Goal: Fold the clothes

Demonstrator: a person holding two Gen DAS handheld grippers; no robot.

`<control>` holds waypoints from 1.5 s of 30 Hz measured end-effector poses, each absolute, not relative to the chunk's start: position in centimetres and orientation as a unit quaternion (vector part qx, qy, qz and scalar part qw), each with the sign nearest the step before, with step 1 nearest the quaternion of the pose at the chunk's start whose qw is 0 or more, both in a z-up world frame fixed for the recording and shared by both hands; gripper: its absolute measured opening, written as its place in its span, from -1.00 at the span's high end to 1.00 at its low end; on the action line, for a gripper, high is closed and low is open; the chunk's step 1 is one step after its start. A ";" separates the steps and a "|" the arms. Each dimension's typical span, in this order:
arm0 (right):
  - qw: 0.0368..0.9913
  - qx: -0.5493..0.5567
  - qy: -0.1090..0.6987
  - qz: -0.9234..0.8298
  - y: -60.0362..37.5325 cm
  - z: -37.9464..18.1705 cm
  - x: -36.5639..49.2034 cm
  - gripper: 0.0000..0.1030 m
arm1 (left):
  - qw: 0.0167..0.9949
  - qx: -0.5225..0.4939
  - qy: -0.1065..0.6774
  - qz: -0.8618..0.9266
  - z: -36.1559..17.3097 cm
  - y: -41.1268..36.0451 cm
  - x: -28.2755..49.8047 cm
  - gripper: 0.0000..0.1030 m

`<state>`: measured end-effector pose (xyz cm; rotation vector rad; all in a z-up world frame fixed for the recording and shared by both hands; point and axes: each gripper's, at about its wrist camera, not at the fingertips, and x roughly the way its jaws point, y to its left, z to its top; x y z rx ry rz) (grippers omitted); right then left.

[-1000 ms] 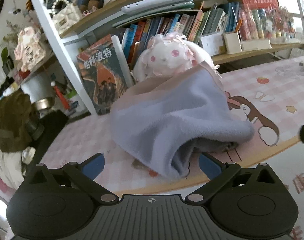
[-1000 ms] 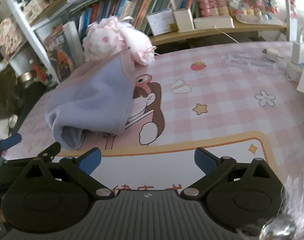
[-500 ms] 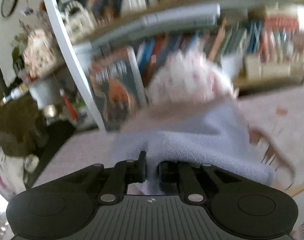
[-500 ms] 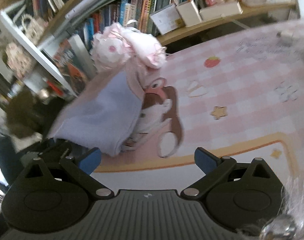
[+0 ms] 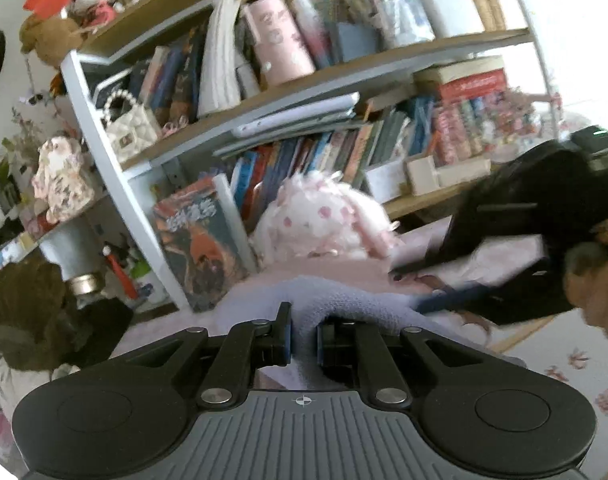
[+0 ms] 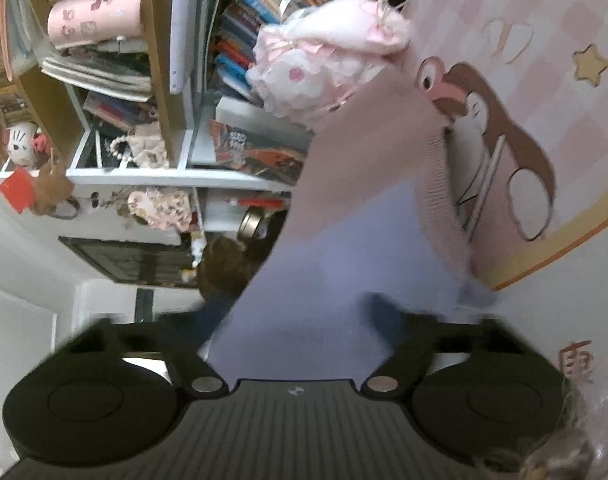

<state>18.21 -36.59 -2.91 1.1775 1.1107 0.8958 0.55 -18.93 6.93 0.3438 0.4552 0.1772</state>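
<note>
- The desk [image 6: 544, 20] has a pink check mat with a cartoon animal.
- The purple cloth [image 5: 344, 304] hangs above the desk, by the fluffy pink toy [image 5: 320, 220].
- The left tongs [image 5: 304, 340] pinch a fold of it.
- The right tongs [image 6: 304, 320] (very blurry) have just been closing; the cloth lies between them, maybe gripped.

The left wrist camera sits just behind the left gripper [image 5: 304, 338], close over the lilac cloth [image 5: 356, 304], and faces roughly level toward the bookshelf [image 5: 288, 92] ahead of the claw. The right wrist camera sits behind the right gripper [image 6: 292, 320], rolled sideways so shelves stand on end. Both views share the cloth, the pink plush toy [image 5: 324, 220] [image 6: 324, 60] and the shelf.
</note>
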 end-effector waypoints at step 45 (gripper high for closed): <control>0.501 0.605 0.508 0.354 -38.7 -4.4 17.3 0.83 | 0.980 0.068 0.186 0.035 12.2 -17.0 -0.3 0.78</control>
